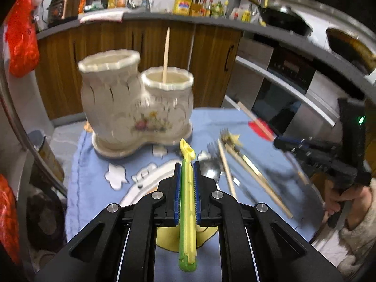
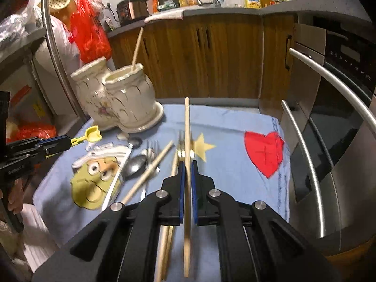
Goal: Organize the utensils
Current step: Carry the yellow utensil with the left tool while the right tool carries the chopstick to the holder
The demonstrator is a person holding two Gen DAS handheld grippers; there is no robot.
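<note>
My left gripper point(image 1: 187, 164) is shut on a yellow-green plastic spoon point(image 1: 187, 202), whose bowl sticks out past the fingertips above the blue cloth. My right gripper point(image 2: 187, 164) is shut on a wooden chopstick point(image 2: 187, 127) that points forward. The cream double-pot ceramic holder point(image 1: 131, 103) stands at the cloth's far left, ahead of the left gripper; one chopstick point(image 1: 166, 54) stands in its right pot. On the cloth lie more chopsticks point(image 2: 150, 171), a metal spoon point(image 2: 135, 164) and forks point(image 2: 150, 148). The left gripper point(image 2: 67, 142) with the spoon shows at the left of the right wrist view.
The blue cloth point(image 2: 235, 188) with a red heart and a cartoon figure covers the small table. A steel oven point(image 2: 329, 141) with curved handles stands close on the right. Wooden cabinets point(image 1: 141, 47) and a cluttered counter lie behind. Red bags point(image 1: 21, 42) hang at left.
</note>
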